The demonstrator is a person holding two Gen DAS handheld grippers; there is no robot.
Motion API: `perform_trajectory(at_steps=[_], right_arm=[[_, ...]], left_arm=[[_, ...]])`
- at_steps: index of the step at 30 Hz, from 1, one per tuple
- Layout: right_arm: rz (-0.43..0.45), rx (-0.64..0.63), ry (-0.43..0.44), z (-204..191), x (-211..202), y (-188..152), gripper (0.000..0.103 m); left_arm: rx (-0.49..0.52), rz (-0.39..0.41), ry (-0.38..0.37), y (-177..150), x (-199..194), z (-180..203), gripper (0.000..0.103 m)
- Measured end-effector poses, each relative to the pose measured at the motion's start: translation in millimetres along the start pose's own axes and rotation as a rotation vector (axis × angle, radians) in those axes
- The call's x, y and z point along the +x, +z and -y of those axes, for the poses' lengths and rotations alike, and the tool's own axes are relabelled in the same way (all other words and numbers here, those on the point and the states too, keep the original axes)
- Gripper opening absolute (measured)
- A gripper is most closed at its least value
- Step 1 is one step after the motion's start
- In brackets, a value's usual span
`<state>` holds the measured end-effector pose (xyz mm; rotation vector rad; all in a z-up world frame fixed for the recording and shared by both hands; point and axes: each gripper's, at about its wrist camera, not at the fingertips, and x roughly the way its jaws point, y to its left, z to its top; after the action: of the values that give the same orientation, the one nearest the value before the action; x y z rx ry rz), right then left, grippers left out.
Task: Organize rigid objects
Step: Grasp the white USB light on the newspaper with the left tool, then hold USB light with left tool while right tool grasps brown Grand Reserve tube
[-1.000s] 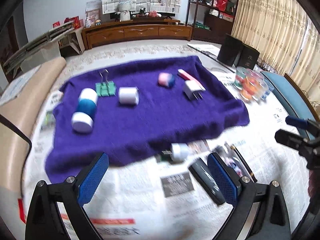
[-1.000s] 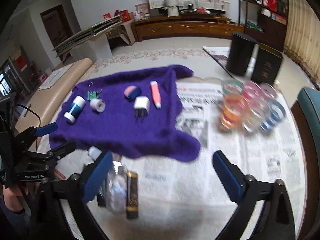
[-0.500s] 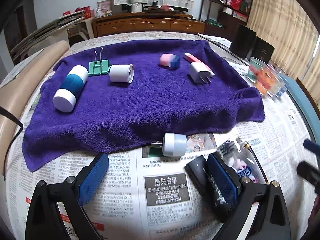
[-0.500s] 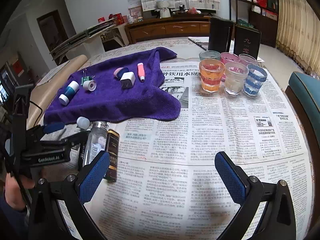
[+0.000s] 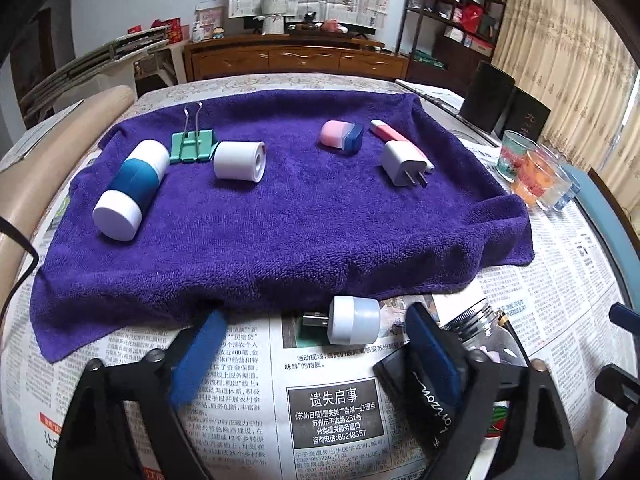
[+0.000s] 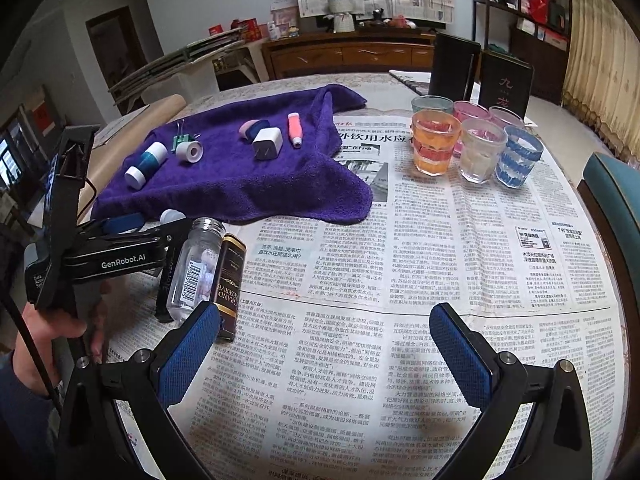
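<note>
A white USB night light [image 5: 352, 320] lies on the newspaper just in front of the purple towel [image 5: 280, 232]. My left gripper [image 5: 316, 344] straddles the light. Its jaws are closing, and both pads still stand clear of the light. On the towel lie a blue-and-white cylinder [image 5: 132, 188], a green binder clip [image 5: 192, 144], a white roll [image 5: 240, 160], a pink-and-blue piece [image 5: 342, 136], a pink tube [image 5: 388, 132] and a white plug [image 5: 400, 164]. My right gripper [image 6: 326, 356] hangs open over bare newspaper with nothing between its fingers.
A clear bottle [image 6: 196, 268] and a dark "Grand Reserve" box [image 6: 230, 280] lie beside the left gripper's right finger. Several coloured glasses [image 6: 476, 148] stand at the right with two black boxes [image 6: 456, 64] behind them. A teal chair [image 6: 616, 192] is at the table's right edge.
The left gripper came down toward the night light and its fingers have moved inward around it. The right gripper swung right over the newspaper, then held still.
</note>
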<state>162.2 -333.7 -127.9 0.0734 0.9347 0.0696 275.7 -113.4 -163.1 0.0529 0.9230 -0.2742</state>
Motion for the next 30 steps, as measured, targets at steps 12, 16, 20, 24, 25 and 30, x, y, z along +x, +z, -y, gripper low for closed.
perform_trajectory(at_steps=[12,16,20,24,25,30], right_arm=[[-0.020,0.004,-0.002,3,2,-2,0.103],[-0.028,-0.003,-0.003,2,4,-3,0.103],[-0.034,-0.005,-0.006,1,6,-3,0.103],[-0.037,-0.006,-0.010,1,7,-3,0.103],[-0.035,-0.006,-0.009,1,7,-3,0.103],[-0.028,-0.019,-0.004,-4,8,-4,0.103]], left_arm=[[0.066,-0.011,0.009,-2,-7,7,0.040],[0.067,-0.020,0.004,-3,-8,9,0.034],[0.074,-0.012,0.012,-6,-11,10,0.034],[0.063,0.000,0.016,-9,-19,6,0.034],[0.061,0.005,0.016,-9,-22,4,0.034],[0.045,0.016,0.007,-14,-34,-6,0.034]])
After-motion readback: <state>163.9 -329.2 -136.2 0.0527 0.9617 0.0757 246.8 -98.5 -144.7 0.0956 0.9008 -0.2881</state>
